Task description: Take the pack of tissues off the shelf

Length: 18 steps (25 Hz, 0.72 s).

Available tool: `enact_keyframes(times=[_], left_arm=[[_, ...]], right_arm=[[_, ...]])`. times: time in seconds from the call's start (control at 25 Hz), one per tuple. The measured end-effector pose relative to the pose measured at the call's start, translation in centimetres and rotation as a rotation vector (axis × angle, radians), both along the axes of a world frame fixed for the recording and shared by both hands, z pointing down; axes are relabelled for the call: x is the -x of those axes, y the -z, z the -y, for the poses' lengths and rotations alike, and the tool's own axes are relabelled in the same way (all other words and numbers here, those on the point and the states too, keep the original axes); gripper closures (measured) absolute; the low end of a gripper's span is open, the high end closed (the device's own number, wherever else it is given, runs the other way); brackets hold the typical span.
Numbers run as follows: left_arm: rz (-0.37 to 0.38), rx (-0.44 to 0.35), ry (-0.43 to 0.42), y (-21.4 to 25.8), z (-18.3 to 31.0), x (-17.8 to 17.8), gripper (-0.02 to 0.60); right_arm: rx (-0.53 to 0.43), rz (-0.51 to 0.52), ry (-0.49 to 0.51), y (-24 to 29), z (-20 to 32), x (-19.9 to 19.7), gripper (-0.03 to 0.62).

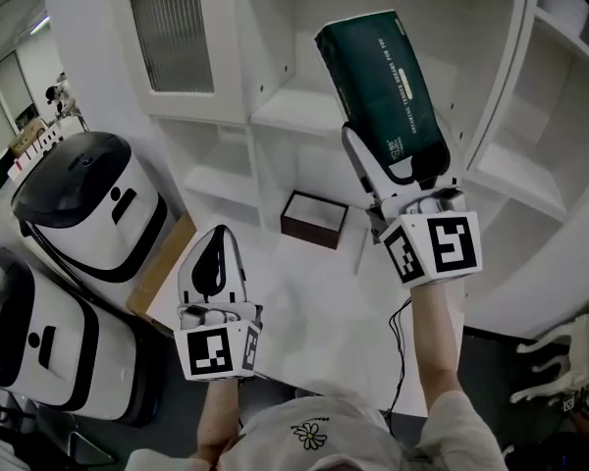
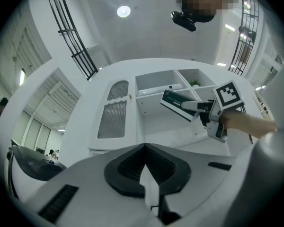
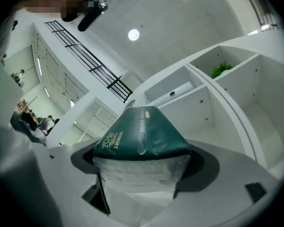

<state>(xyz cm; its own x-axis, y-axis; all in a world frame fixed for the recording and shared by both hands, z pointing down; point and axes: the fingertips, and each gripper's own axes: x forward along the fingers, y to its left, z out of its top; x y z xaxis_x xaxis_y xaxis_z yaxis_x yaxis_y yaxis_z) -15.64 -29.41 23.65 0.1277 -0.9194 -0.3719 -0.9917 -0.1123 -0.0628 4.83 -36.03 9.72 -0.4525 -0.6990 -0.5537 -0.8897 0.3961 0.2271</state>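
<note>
A dark green pack of tissues (image 1: 385, 88) with a clear end is held up in front of the white shelf unit (image 1: 294, 106), clear of its boards. My right gripper (image 1: 398, 165) is shut on its near end; the pack (image 3: 139, 138) fills the space between the jaws in the right gripper view. The left gripper view shows the same pack (image 2: 176, 103) in the right gripper (image 2: 199, 109) before the open compartments. My left gripper (image 1: 214, 258) hangs lower left, its jaws closed together with nothing between them.
A dark open box (image 1: 312, 218) sits on the white counter (image 1: 314, 302) below the shelves. A cabinet door with ribbed glass (image 1: 175, 33) is at upper left. Two white and black machines (image 1: 88, 204) stand at the left. A cable (image 1: 401, 346) hangs near the right forearm.
</note>
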Motion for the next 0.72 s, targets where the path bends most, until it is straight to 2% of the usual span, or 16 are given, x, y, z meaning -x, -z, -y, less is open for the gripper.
enact_keyframes(times=[0.12, 0.32, 0.72], left_arm=[[0.018, -0.017, 0.011, 0.1, -0.6, -0.4, 0.581], [0.019, -0.034, 0.053, -0.7, -1.9, -0.4, 0.581], [0.029, -0.021, 0.055, -1.6, -2.1, -1.3, 0.581]], right_arm=[[-0.009, 0.031, 0.007, -2.6, -1.8, -0.2, 0.143], [-0.004, 0.012, 0.012, -7.3, -4.5, 0.5, 0.143], [0.19, 0.108, 0.093, -14.1, -5.7, 1.0, 0.143]])
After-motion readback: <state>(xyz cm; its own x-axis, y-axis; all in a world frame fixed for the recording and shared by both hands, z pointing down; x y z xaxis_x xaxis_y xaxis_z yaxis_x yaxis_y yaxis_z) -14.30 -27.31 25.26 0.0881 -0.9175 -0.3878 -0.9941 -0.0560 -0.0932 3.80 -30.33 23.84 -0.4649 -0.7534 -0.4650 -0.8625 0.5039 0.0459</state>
